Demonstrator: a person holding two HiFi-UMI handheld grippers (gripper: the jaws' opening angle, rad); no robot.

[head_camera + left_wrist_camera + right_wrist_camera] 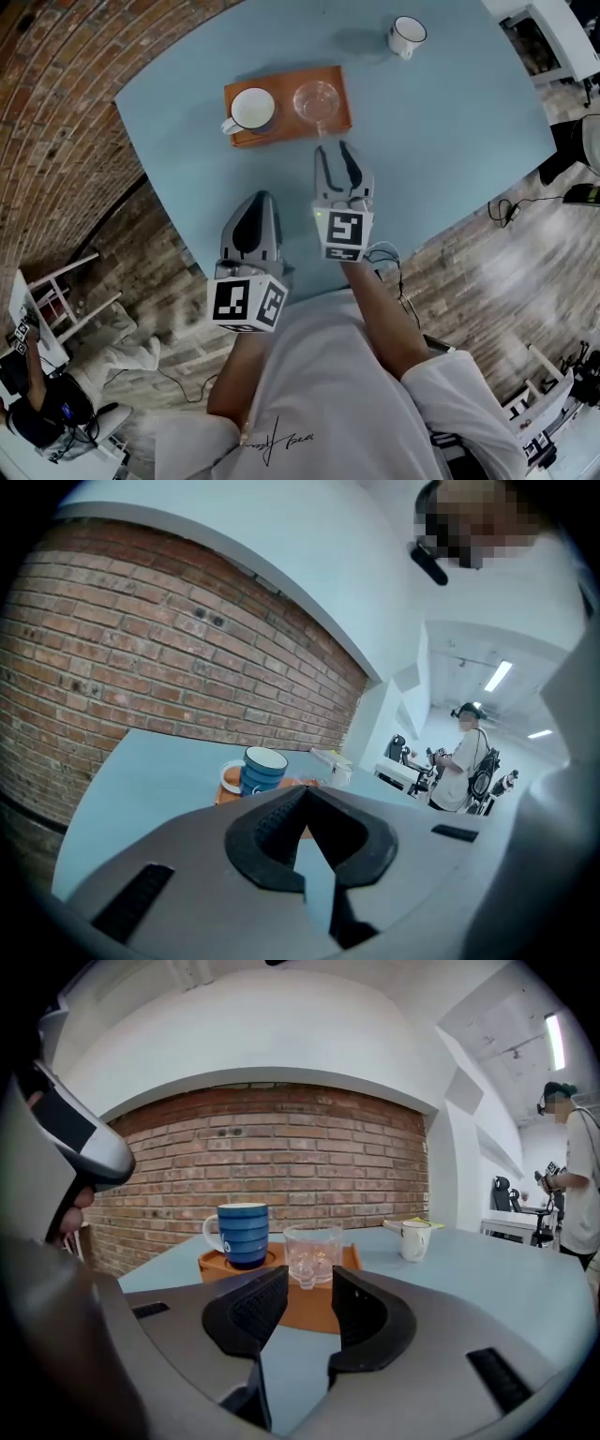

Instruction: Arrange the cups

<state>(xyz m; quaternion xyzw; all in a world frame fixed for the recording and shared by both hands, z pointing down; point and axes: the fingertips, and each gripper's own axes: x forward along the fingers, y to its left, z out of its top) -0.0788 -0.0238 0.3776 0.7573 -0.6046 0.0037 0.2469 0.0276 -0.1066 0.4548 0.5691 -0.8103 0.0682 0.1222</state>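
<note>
An orange tray (286, 131) lies on the blue table (450, 122). On its left part stands a blue striped mug (251, 110), and a clear glass cup (316, 100) stands on its right part. A white mug (406, 36) sits alone at the far side. My right gripper (337, 161) is open and empty, just short of the tray's near edge, in line with the glass cup (312, 1254). My left gripper (255, 220) is shut and empty, nearer the table's front edge, pointing towards the blue mug (262, 770).
The table's front edge runs just below both grippers, with brick floor beyond it. A brick wall (281, 1147) stands behind the table. A person (466, 761) stands far off to the right beside white furniture.
</note>
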